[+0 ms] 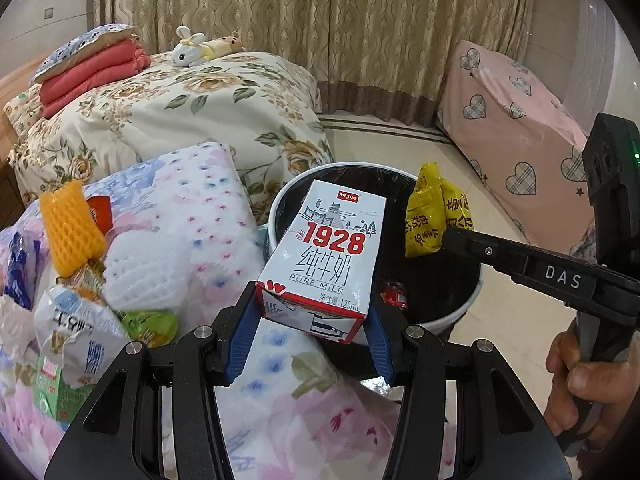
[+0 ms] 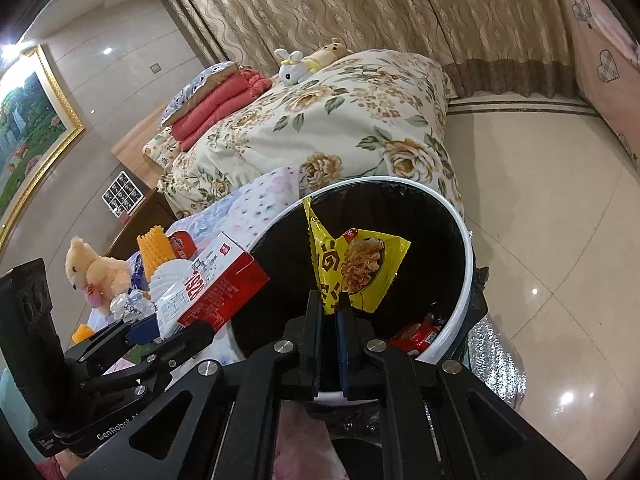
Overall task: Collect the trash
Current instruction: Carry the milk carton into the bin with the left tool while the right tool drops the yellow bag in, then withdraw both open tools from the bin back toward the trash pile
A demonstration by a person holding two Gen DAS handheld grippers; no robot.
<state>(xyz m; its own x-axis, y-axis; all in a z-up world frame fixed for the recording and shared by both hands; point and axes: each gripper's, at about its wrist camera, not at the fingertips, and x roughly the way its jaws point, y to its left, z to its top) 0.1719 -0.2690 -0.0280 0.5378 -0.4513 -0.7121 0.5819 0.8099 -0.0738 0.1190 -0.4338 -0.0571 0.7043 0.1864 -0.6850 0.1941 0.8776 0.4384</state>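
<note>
Left gripper [image 1: 314, 316]: fingers spread wide, blue pads [image 1: 240, 336] pressed on both sides of a milk carton [image 1: 324, 252], carton held clear of any surface.
Right gripper [image 2: 330, 312]: fingers nearly together, pinching the lower edge of a yellow snack wrapper [image 2: 352, 268].
Right hand [image 1: 588, 380]: bare, wrapped around the gripper handle, at the far right of the left wrist view.

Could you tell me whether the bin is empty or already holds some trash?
Not empty: a red wrapper lies at the bottom of the bin. How full cannot be told.
</note>
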